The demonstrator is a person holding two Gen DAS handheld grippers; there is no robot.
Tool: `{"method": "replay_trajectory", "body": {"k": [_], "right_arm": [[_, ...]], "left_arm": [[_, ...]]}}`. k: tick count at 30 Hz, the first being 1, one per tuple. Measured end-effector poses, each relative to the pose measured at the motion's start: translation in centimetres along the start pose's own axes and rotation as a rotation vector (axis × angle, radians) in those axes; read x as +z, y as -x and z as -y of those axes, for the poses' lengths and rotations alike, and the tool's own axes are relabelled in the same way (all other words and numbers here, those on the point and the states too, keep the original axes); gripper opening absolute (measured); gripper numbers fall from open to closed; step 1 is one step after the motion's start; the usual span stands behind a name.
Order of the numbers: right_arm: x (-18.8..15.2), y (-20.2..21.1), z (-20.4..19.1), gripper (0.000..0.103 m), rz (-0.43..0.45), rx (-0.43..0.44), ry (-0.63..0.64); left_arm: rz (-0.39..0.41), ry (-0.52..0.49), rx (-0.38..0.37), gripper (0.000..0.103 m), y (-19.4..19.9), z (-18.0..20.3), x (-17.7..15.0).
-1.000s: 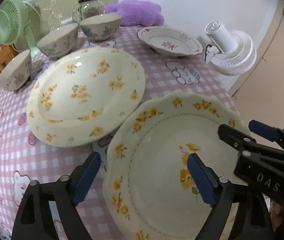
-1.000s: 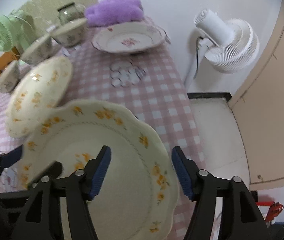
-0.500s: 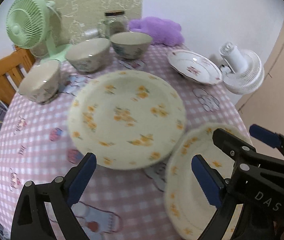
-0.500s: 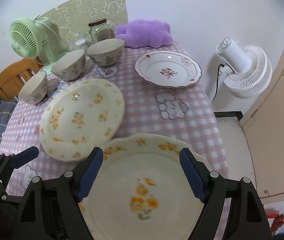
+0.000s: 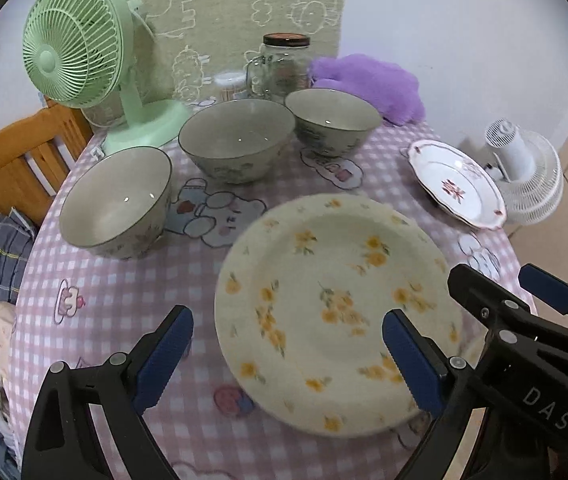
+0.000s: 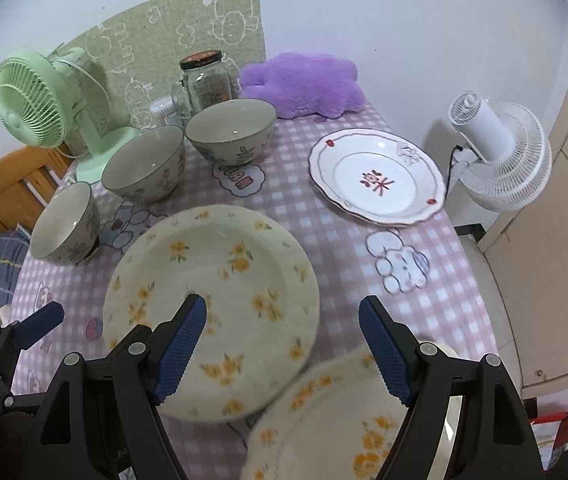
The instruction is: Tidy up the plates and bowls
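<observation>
Left wrist view: the left hand-held gripper (image 5: 285,356) hangs over the near edge of the surface (image 5: 124,304) with its jaws spread wide and nothing between the pads. The round yellow-flowered plate (image 5: 335,312) lies flat below it, near the front right of the surface. Three bowls (image 5: 118,200) stand in an arc toward the far left edge, just beside one another, and the white red-trimmed plate (image 5: 457,184) sits at the far right edge. The right hand-held gripper (image 5: 539,312) shows at the frame's right.

Right wrist view: the right hand-held gripper (image 6: 284,352) is likewise wide open and holds nothing. A scalloped yellow-flowered plate (image 6: 335,420) lies under it at the near right corner, just beside the round plate; whether their rims touch I cannot tell.

The step in hand looks like picking the next plate to stack. To do it well, I would bring one pad under the rim and the other over it, closing well in from the edge so the glazed plate does not slip. Lift level, then centre it over its partner before lowering; plates with plates, bowls nested apart.
</observation>
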State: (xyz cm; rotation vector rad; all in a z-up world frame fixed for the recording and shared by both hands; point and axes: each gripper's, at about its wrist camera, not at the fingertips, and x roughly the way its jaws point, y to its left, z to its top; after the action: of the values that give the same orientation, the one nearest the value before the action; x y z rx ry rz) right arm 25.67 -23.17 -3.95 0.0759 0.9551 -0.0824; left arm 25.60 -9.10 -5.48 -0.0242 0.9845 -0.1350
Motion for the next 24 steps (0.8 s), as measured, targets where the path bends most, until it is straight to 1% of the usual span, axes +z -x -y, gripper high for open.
{"method": "replay_trajectory", "body": {"k": [4,7,10,12,17,19,20,24], "right_arm": [[1.1,-2.8,-0.2,0.081,-0.027,0.0,0.032],[1.5,-4.8,0.0,0.081,-0.05,0.019,0.045],[1.6,-6.7,-0.1,0.081,-0.071,0.003,0.067],[1.6,-7.7,-0.1,0.081,-0.086,0.007,0.077],[1.3,-9.5,0.0,0.08,-0.133,0.019,0.079],[1.2,-10.1,-0.1,0.078,-0.152,0.029,0.08],[1.2,-10.3,-0.2,0.074,-0.162,0.036,0.08],[1.1,-10.3,-0.3,0.074,-0.153,0.026,0.077]], "left_arm": [[-0.022,0.018,0.029,0.095,-2.6,-0.3,0.8],[-0.041,0.024,0.046,0.092,-4.2,-0.5,0.8],[-0.074,0.033,0.066,0.09,-5.8,-0.5,0.8],[-0.086,0.039,0.076,0.09,-6.2,-0.6,0.5],[-0.123,0.039,0.086,0.088,-7.6,-0.7,0.2],[-0.135,0.039,0.083,0.085,-8.1,-0.7,0.1],[-0.14,0.039,0.079,0.083,-8.2,-0.7,0.1],[-0.144,0.048,0.071,0.083,-8.4,-0.9,0.1]]}}
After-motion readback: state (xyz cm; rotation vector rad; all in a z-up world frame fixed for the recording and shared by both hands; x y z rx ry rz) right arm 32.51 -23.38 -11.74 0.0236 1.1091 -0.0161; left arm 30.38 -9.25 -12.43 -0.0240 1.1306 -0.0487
